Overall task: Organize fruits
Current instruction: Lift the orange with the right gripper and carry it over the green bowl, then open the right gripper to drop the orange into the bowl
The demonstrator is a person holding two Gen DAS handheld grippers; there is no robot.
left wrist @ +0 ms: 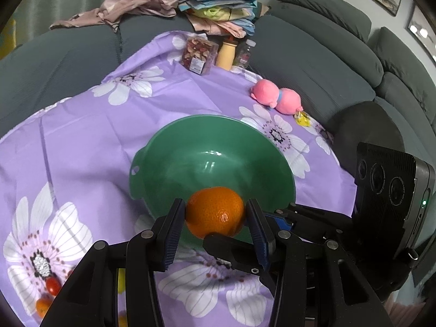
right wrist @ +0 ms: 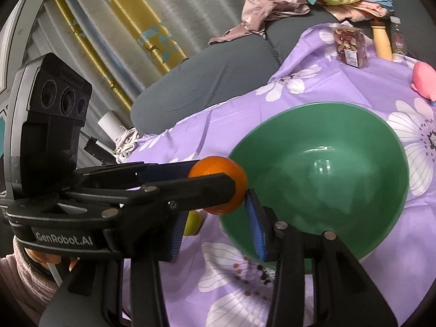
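Holding a round orange mandarin [left wrist: 215, 212] between its two blue ribbed pads, the left gripper [left wrist: 215, 211] is closed only partly, as far as the fruit allows, and both pads press on the sides of the fruit. In the left wrist view the mandarin hangs over the near rim of the wide green plastic bowl [left wrist: 212, 141], at 6 o'clock of the bowl, and the bowl has nothing inside. In the right wrist view the same mandarin is at 9 o'clock of the bowl, just above its edge. The right gripper [right wrist: 215, 218] is open a little, and I see nothing pressed between its pads; the left gripper's black finger crosses in front of it, so part of the gap is hidden. One finger of the right gripper passes just under the mandarin, near 6 o'clock of it, in the left wrist view. The bowl stands on a purple cloth with white flowers [left wrist: 90, 141]. A yellow-green round fruit [right wrist: 193, 223] lies on the cloth beside the bowl, and a small red tomato [left wrist: 53, 286] and a small orange fruit [left wrist: 43, 306] lie at 8 o'clock of the left gripper.
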